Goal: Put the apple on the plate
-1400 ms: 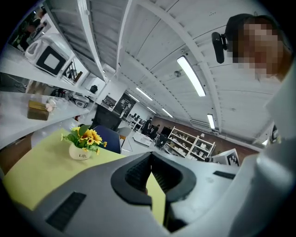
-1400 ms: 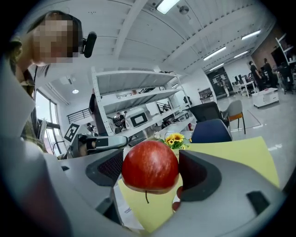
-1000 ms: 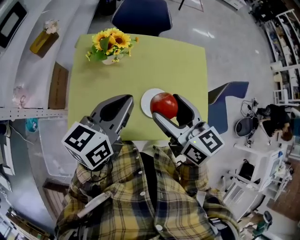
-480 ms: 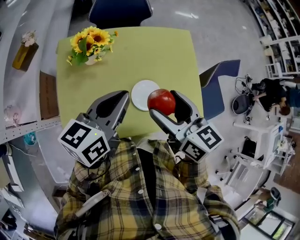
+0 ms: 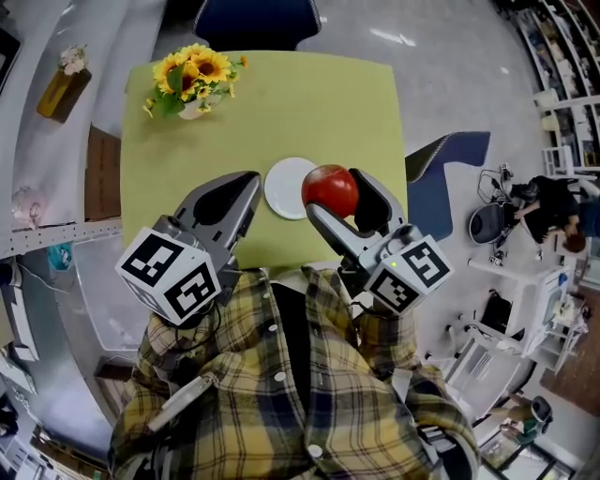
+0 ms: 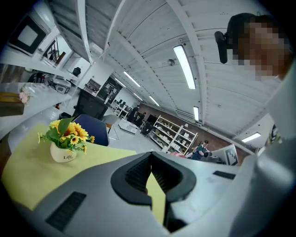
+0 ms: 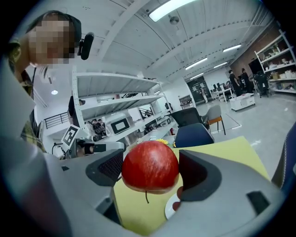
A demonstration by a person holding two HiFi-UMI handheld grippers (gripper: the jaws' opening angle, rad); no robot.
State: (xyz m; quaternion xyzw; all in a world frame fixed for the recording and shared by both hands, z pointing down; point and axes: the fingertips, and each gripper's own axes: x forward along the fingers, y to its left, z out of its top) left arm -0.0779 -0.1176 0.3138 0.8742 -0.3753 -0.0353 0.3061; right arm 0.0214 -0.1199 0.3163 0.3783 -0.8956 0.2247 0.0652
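A red apple [image 5: 330,190] is held above the yellow-green table [image 5: 309,103], with my right gripper [image 5: 334,194] shut on it. In the right gripper view the apple [image 7: 150,166] fills the gap between both grey jaws, stem down. The small white plate [image 5: 284,187] lies on the table just left of the apple; a sliver of the plate [image 7: 171,206] shows below the fruit. My left gripper [image 5: 247,184] hovers left of the plate, shut and holding nothing; in its own view the left gripper [image 6: 150,159] has its jaw tips meeting.
A white pot of sunflowers [image 5: 190,80] stands at the table's far left corner and shows as the sunflowers [image 6: 67,139] in the left gripper view. A blue chair [image 5: 258,21] is beyond the table, another blue chair [image 5: 441,169] at its right side. Shelving [image 5: 56,141] runs along the left.
The head view has shifted a little. The apple stays clamped in the right gripper, close to the plate's right edge. The left gripper stays shut beside the plate.
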